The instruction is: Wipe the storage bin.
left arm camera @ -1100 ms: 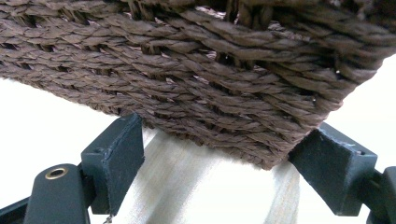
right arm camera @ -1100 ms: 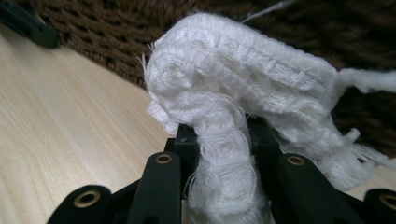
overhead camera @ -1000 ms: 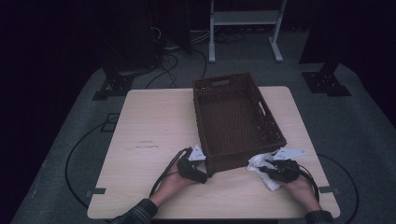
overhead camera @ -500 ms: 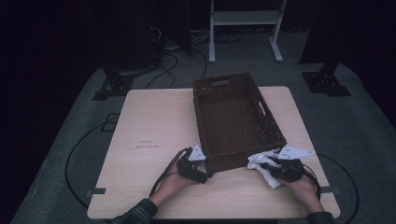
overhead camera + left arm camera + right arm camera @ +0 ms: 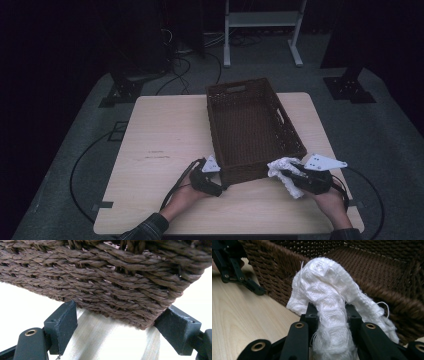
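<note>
Left jaws: the left gripper [image 5: 218, 186] stood with its 2 jaws spread wide around the near left corner of the woven basket [image 5: 250, 125]; in the left gripper view the pads flanked that corner [image 5: 140, 315], the right pad looked to be touching the weave, the left pad less surely; real squeeze could not be told.
Right jaws: the right gripper [image 5: 285, 174] was clenched on a bunched white cloth [image 5: 284, 170], pinched between both jaws in the right gripper view [image 5: 329, 315].
Change, left: against the frames from 1 s and 0.5 s ago, the left hand and basket sat as they were.
Change, right: the right gripper with the cloth had lifted a little; the cloth hung off the table, just beside the basket's near right corner.
Cloth position: outside the basket, at rim level, 1 fold leaning over the near wall; not yet inside.
Meaning: judged as the carry stage of putting the cloth into the basket, left side steadying; remaining work was to pass over the rim and let go.
Surface: pale wood-grain table [image 5: 165, 130], bare apart from the basket, a faint mark left of centre.
Room: dark; grey floor [image 5: 90, 130] with cables, black stands, a white frame [image 5: 262, 30] behind the table.
</note>
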Available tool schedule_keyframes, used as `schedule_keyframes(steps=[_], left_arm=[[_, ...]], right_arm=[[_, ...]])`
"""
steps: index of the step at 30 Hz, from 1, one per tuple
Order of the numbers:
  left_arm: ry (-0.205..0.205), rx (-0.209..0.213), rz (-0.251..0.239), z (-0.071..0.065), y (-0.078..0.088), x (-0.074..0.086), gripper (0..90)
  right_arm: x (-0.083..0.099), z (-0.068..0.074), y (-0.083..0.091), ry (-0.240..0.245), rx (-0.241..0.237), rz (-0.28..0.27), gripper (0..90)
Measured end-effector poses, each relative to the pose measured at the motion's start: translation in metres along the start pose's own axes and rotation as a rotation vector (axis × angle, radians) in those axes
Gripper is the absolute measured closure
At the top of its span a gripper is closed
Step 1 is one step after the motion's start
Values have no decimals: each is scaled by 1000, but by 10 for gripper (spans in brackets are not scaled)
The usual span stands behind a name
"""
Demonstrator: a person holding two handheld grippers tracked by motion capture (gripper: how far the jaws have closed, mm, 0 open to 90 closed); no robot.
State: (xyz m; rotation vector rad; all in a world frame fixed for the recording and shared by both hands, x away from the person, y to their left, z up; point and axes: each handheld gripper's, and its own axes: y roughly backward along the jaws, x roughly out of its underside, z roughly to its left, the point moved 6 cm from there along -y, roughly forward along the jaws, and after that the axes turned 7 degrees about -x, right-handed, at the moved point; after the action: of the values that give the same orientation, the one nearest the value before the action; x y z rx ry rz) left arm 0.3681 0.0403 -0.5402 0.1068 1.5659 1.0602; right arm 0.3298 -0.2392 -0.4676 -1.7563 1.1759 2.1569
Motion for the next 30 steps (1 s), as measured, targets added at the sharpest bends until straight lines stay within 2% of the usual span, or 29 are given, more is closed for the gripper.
schedule_keyframes(steps=[7,15,21,25,30], left_arm=[[0,0,0,0,0,0,184],[0,0,0,0,0,0,185],[0,1,0,0,0,0,186],[0,1,0,0,0,0,186],[0,1,0,0,0,0,186]], right_arm=[[-14,3,9,0,-9,-72,700],[-12,3,3,-13,-33,-72,701],[-7,6,-5,-18,-56,-43,700],[0,9,-17,-23,-82,-1,700],[5,9,-24,-33,-87,32,700]])
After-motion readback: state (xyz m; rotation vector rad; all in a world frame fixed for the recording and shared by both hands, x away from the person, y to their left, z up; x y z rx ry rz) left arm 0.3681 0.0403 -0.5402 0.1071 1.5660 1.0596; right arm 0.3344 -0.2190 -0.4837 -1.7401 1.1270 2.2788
